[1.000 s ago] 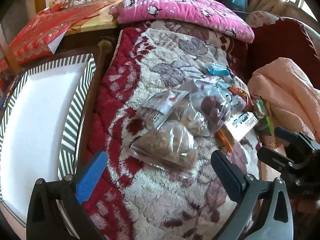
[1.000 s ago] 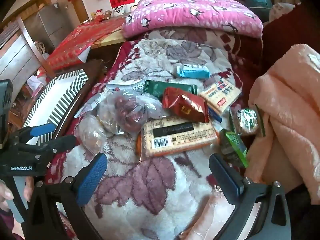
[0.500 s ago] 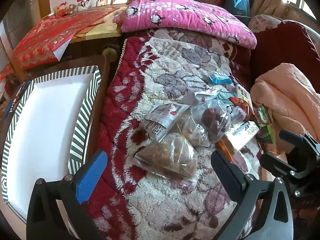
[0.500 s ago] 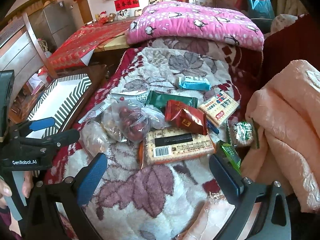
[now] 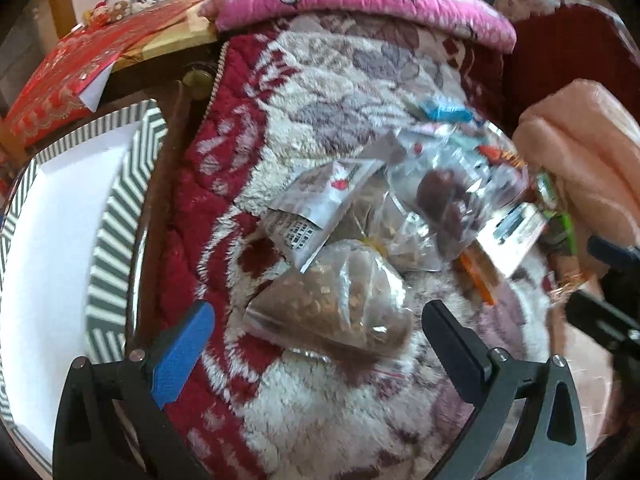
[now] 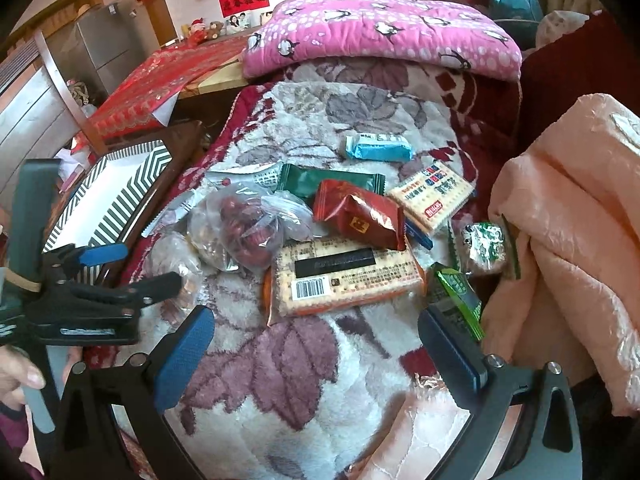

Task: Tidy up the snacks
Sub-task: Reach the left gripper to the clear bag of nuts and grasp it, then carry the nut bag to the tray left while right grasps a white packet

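Observation:
Several snacks lie in a heap on a floral blanket [image 6: 280, 380]. My left gripper [image 5: 318, 322] is open, its jaws on either side of a clear bag of brown nuts [image 5: 336, 304]. Behind it lie a white sachet [image 5: 320, 208] and a clear bag of red dates [image 5: 444, 196], which also shows in the right wrist view [image 6: 248, 228]. My right gripper [image 6: 316, 332] is open and empty, just short of a large cracker pack [image 6: 344, 276]. Beyond are a red packet [image 6: 360, 216], a green packet [image 6: 320, 180], a blue bar [image 6: 378, 148] and a biscuit pack [image 6: 434, 194].
A white box with striped walls [image 5: 116, 216] stands left of the blanket, also seen in the right wrist view [image 6: 132, 192]. A pink penguin quilt [image 6: 380, 28] lies at the back. A peach blanket [image 6: 580, 220] is bunched at the right. Small green packets [image 6: 460, 292] lie beside it.
My left gripper has moved forward and down, so the nut bag now lies between its open jaws. My right gripper has drawn back slightly and stays open.

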The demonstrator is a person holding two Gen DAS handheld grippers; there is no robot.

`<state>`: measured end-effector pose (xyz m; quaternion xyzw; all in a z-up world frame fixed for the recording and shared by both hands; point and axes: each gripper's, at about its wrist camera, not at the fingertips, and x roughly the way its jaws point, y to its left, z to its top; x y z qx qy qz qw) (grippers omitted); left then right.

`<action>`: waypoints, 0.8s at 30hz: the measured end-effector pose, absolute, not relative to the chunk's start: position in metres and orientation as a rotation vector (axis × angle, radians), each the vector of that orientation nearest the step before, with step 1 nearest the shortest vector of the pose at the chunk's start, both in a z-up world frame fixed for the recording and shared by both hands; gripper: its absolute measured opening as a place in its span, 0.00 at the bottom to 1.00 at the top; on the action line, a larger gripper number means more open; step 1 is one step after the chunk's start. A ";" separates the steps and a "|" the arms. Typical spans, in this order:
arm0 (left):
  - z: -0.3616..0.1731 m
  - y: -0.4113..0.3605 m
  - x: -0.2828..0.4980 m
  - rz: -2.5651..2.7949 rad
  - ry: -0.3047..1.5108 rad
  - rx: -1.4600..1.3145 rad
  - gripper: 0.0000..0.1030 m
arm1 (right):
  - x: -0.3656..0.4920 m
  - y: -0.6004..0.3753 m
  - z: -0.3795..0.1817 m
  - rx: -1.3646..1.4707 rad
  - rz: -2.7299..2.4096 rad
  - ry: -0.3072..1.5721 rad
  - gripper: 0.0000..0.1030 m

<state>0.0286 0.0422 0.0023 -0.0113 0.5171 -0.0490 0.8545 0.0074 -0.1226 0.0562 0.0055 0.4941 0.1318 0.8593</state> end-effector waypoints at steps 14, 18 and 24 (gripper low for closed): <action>-0.006 0.043 0.039 -0.147 1.128 -0.091 0.51 | 0.013 -0.125 0.049 0.027 0.282 1.057 0.99; -0.002 0.046 0.026 -0.166 1.133 -0.100 0.46 | 0.017 -0.120 0.049 0.046 0.310 1.057 0.99; 0.006 0.057 0.004 -0.175 1.144 -0.129 0.44 | 0.022 -0.101 0.055 0.024 0.361 1.041 0.99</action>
